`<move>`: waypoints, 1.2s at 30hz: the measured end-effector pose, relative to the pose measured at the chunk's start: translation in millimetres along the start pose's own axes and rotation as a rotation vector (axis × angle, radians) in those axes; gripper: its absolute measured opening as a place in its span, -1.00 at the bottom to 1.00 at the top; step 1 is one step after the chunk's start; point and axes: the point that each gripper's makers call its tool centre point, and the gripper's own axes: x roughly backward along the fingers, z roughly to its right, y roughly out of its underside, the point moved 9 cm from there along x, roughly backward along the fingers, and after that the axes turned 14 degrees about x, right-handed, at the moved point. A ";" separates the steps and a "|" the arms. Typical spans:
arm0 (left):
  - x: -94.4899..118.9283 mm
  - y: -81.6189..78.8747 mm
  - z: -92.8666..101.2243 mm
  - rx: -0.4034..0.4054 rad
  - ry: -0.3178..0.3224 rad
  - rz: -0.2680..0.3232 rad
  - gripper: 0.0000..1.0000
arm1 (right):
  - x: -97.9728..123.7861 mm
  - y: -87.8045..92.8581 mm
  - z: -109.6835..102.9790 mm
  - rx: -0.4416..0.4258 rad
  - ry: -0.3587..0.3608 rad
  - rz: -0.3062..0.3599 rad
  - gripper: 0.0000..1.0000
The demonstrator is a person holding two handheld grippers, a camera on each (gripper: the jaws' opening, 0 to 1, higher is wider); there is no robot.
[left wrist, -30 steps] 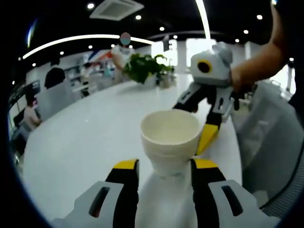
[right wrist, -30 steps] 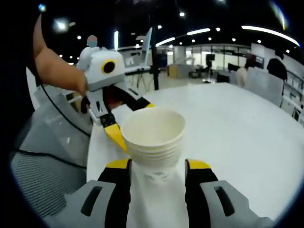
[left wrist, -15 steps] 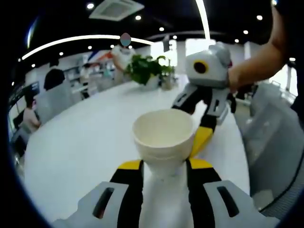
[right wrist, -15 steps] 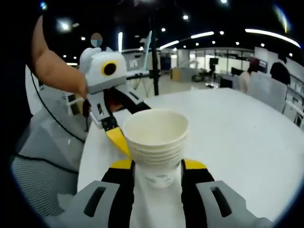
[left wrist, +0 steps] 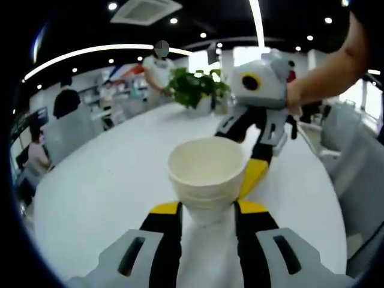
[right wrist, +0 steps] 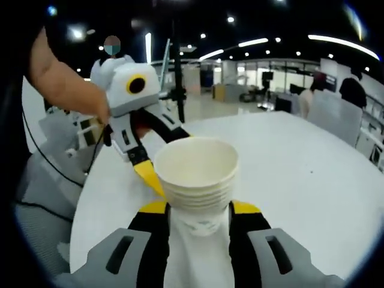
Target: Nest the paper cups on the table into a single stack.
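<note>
The room has swung behind the cup stack [right wrist: 197,180], both grippers clamped on it; uneven release tips it toward 9 o'clock.

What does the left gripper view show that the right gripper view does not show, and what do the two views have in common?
Left gripper view: a potted plant at the far end of the table, and seated people on its left.

Right gripper view: a dark pole stand beyond the table, and an office floor with desks behind.

Both: the stack of paper cups standing on the white table between both pairs of jaws. The left gripper and the right gripper each close around its lower part from opposite sides.
</note>
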 end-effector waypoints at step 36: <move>-15.7 3.4 -40.4 0.092 -0.134 -0.063 0.65 | -4.4 20.4 34.8 -0.051 0.115 -0.149 0.44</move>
